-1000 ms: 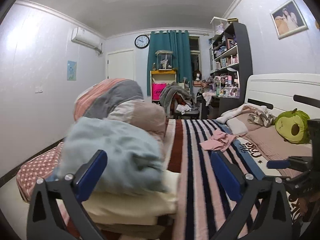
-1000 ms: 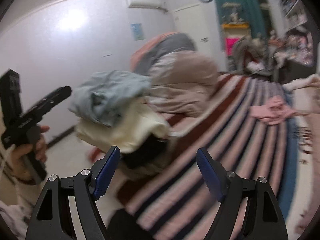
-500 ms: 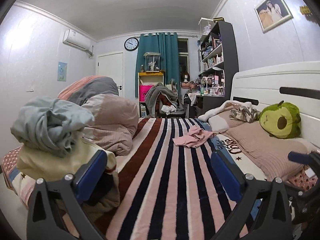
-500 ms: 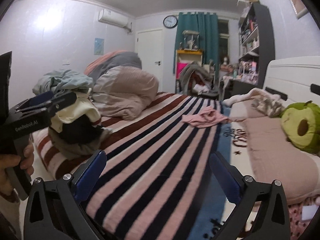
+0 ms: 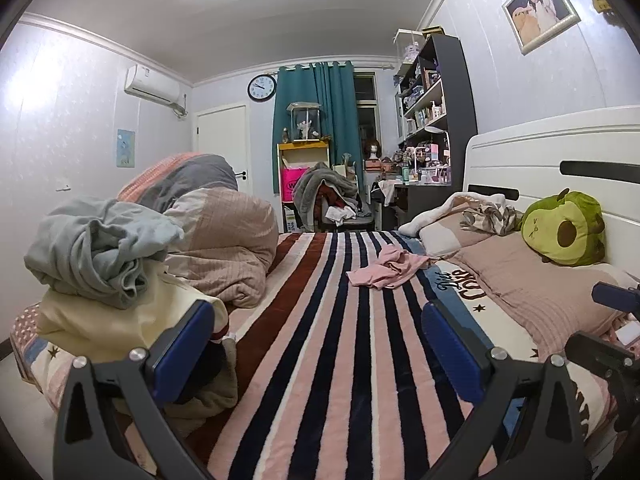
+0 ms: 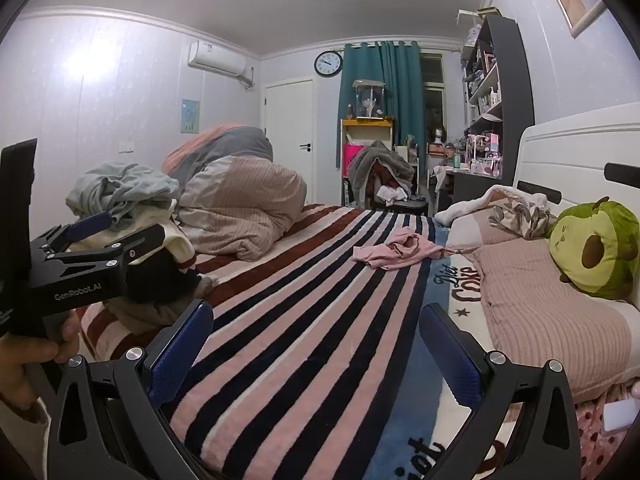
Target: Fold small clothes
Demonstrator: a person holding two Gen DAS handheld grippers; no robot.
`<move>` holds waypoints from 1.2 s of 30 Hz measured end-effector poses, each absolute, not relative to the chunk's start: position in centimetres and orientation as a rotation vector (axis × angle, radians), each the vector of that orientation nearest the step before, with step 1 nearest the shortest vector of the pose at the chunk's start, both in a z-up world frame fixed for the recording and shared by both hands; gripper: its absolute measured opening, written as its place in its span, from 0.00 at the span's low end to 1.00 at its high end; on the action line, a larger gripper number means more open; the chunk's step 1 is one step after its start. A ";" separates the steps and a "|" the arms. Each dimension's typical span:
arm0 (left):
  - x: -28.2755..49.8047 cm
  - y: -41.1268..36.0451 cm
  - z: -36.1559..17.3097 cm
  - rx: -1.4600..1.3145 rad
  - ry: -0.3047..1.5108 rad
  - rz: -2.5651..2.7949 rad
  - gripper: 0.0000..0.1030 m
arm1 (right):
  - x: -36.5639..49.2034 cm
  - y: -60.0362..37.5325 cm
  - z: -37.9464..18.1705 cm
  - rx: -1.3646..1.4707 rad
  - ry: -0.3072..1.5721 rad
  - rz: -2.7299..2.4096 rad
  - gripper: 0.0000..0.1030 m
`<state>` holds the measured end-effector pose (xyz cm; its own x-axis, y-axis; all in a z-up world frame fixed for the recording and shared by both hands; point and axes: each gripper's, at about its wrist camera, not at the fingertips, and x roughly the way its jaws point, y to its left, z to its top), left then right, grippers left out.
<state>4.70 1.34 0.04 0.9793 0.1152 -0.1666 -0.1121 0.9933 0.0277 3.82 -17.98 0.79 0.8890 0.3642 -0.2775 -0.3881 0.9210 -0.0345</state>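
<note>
A crumpled pink garment (image 5: 384, 268) lies alone on the striped blanket (image 5: 320, 360), far ahead of both grippers and near the pillows; the right wrist view shows the same pink garment (image 6: 396, 252). At the bed's left edge stands a pile of clothes (image 5: 104, 280), grey-blue on top of cream; that pile of clothes (image 6: 120, 192) also shows in the right wrist view. My left gripper (image 5: 318, 346) is open over the blanket with nothing between its fingers. My right gripper (image 6: 316, 350) is open wide and empty too. A hand (image 6: 24, 356) holds the left gripper beside the pile.
A rolled quilt (image 5: 224, 240) lies behind the pile. Pillows (image 5: 532, 284) and a green avocado plush (image 5: 568, 228) sit along the white headboard (image 5: 560, 148) on the right. Beyond the bed's foot stand a chair heaped with clothes (image 5: 328, 196) and dark shelves (image 5: 436, 112).
Both views swung right, from close on the clothes pile to looking along the bed. The right gripper's jaws widened. Little has moved in the last half second.
</note>
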 end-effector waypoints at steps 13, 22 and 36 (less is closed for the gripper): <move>4.8 1.5 -0.4 0.018 0.179 0.117 0.99 | 3.4 -18.1 0.8 -0.071 0.277 0.381 0.99; 4.8 1.6 -0.5 0.016 0.178 0.115 0.99 | 3.3 -18.3 0.8 -0.072 0.274 0.379 0.99; 4.5 1.8 -0.7 0.001 0.180 0.113 0.99 | 2.9 -18.2 1.0 -0.068 0.277 0.376 0.99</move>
<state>4.46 1.78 -0.68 0.9774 0.1127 -0.1787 -0.1125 0.9936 0.0113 2.91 -18.17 0.99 0.8930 0.3527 -0.2796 -0.3713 0.9284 -0.0145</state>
